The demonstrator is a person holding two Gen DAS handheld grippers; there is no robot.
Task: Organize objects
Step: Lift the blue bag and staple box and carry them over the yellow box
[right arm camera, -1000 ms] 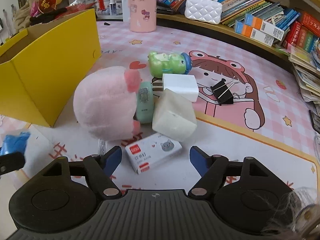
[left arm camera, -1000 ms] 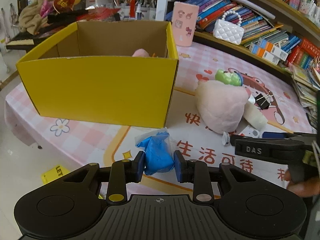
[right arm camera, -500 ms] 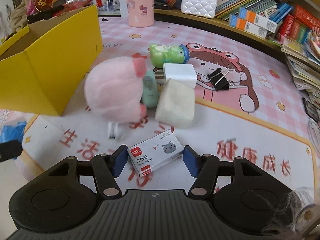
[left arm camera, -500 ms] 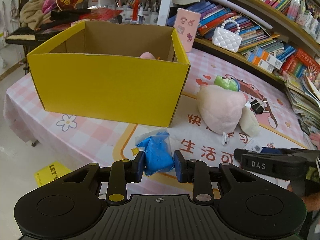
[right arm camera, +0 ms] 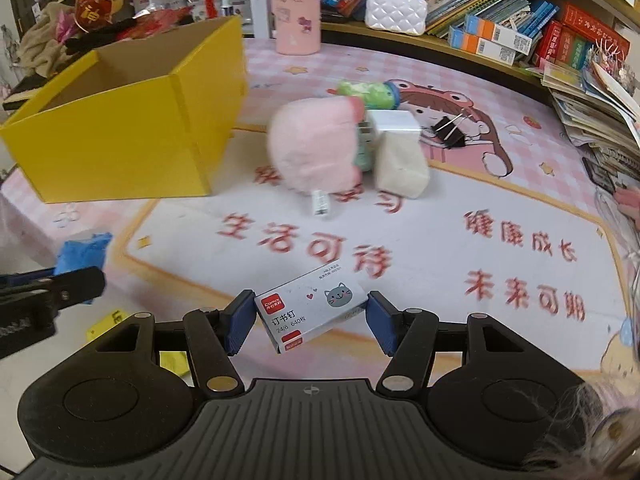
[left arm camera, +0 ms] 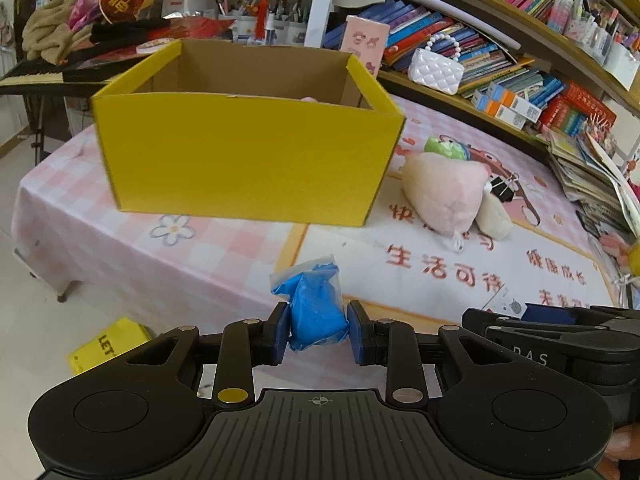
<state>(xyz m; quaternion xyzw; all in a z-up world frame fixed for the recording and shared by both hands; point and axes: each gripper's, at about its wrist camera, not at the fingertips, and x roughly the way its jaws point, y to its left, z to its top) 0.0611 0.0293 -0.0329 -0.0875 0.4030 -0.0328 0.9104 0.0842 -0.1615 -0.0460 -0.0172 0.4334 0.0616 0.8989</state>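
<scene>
My left gripper is clamped on a blue bag, a soft blue lump in clear plastic, with both pads pressed into its sides. It hangs over the near edge of the worktop, in front of the yellow box.

My right gripper holds a white staple box with a grey cat face printed on it. Its jaws have just been closing, and the pads now press on the two short ends of the staple box, which sits tilted between them above the near part of the worktop.

Beyond it, toward the middle of the worktop, lies a pink plush toy. A cream block leans just beside it, and a white charger and a green figure are bunched behind. A black binder clip lies just right of the charger. The yellow box stands open at the worktop's left side, with a pink cup near the far edge by the bookshelf.
</scene>
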